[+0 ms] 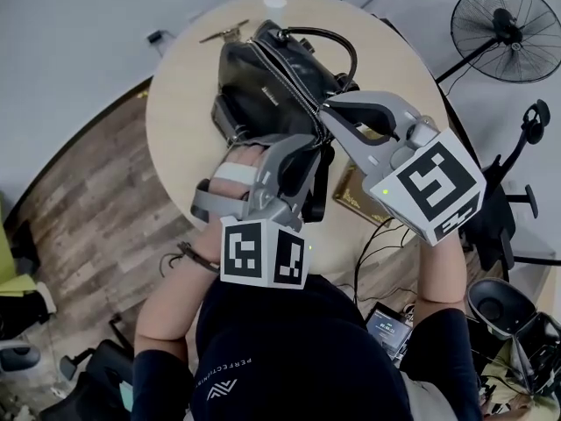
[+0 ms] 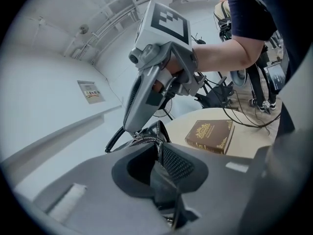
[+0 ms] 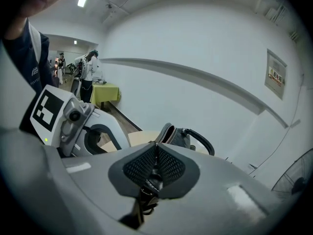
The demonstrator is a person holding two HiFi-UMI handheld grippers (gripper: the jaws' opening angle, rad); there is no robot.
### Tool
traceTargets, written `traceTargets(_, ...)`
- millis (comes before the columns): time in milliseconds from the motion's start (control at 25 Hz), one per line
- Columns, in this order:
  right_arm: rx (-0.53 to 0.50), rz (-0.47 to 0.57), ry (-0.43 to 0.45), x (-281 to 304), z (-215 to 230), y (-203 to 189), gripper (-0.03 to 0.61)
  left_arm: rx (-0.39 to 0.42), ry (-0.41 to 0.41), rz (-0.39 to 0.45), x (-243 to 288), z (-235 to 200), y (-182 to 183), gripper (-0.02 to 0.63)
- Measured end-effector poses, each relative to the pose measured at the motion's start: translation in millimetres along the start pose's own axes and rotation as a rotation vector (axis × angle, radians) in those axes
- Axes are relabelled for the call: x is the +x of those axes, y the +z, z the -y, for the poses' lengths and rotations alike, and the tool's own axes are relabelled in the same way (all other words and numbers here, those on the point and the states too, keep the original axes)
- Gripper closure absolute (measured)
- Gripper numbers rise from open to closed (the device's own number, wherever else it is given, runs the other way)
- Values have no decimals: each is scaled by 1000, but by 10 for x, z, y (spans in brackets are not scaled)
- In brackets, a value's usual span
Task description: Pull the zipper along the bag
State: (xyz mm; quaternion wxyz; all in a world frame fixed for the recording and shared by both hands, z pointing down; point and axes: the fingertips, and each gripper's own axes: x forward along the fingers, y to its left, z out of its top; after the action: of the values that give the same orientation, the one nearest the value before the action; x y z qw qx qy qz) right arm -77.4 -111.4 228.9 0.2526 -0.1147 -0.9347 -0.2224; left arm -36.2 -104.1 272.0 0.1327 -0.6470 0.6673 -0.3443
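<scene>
The black handbag (image 1: 263,86) lay on the round table (image 1: 180,121), its zipper (image 1: 285,77) running from the far end towards the person. The mouth gaped along most of that line, so the closing had probably barely begun and nearly the whole run was left. The right gripper (image 1: 326,117) had its jaws pressed together on the zipper pull (image 3: 146,192) at the near end. The left gripper (image 1: 302,147) pinched the bag's near end, bracing it. A brown book (image 2: 210,136) lay beside the bag.
</scene>
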Motion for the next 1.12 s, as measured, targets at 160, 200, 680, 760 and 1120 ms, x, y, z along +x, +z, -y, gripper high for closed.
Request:
traceTargets(160, -9, 0, 18, 95, 24, 49, 563, -18, -2, -1, -13, -6, -12, 544)
traceTargets(200, -8, -1, 20, 116, 37, 52, 563, -23, -2, 0, -11, -2, -14, 543)
traceTargets(680, -20, -26, 19, 351, 213, 104, 563, -118, -76, 45, 19, -12, -6, 541)
traceTargets(760, -26, -34, 12, 390, 244, 110, 563, -128, -96, 55, 24, -6, 3, 541)
traceTargets(1120, -60, -63, -5, 612, 437, 175, 563, -191, -201, 117, 87, 15, -1, 540)
